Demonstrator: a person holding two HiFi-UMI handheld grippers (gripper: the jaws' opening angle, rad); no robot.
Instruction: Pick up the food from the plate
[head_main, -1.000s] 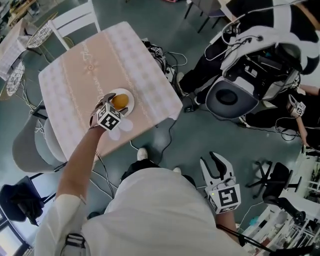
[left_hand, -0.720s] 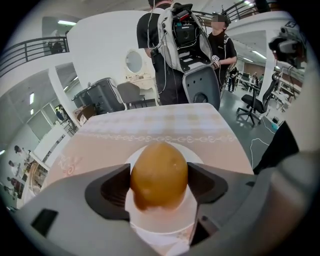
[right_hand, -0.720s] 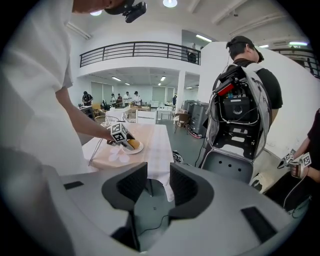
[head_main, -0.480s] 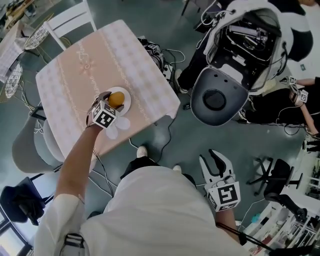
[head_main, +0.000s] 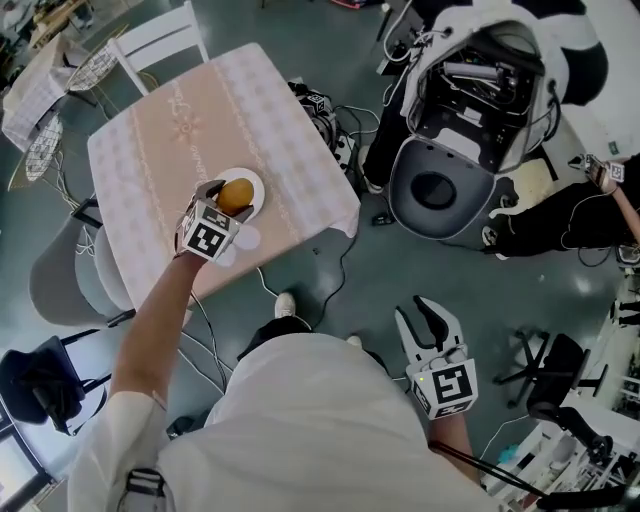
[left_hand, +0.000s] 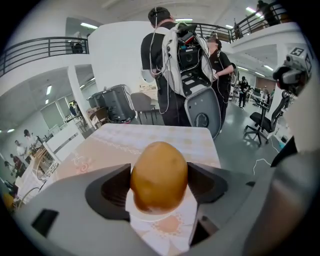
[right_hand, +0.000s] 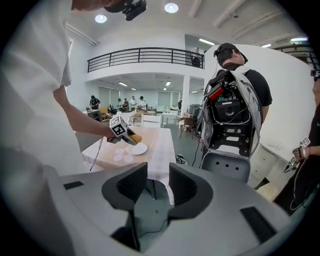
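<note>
Since one second ago, the left gripper (head_main: 232, 198) has stayed at the plate (head_main: 258, 182), its place over the rim barely changed. The person in the backpack frame (head_main: 480, 90) has shifted across the upper right of the head view.

Left gripper: the jaws are closed against both sides of the food (left_hand: 159, 175), a rounded yellow-brown piece standing upright between them. The food covers most of both inner jaw faces, so the contact lines are hidden. White plate surface shows directly below the food. Whether the underside rests on the plate or has cleared it cannot be told from the left gripper view. In the right gripper view the food appears just above the plate, but too small to confirm.

In the head view the marker cube (head_main: 207, 237) and the gripper body cover the near side of the plate. The plate sits near the person's edge of the tabletop (head_main: 170, 130), with pale flower-shaped mats (head_main: 245, 240) just beside it, partly under the gripper.

Right gripper (right_hand: 158, 185): held low beside the person's body, well apart from the tabletop. The jaws stand a narrow gap apart with nothing between them; only floor and a table leg show through.

A white chair (head_main: 160, 40) at the far side is cut off by the frame edge.
</note>
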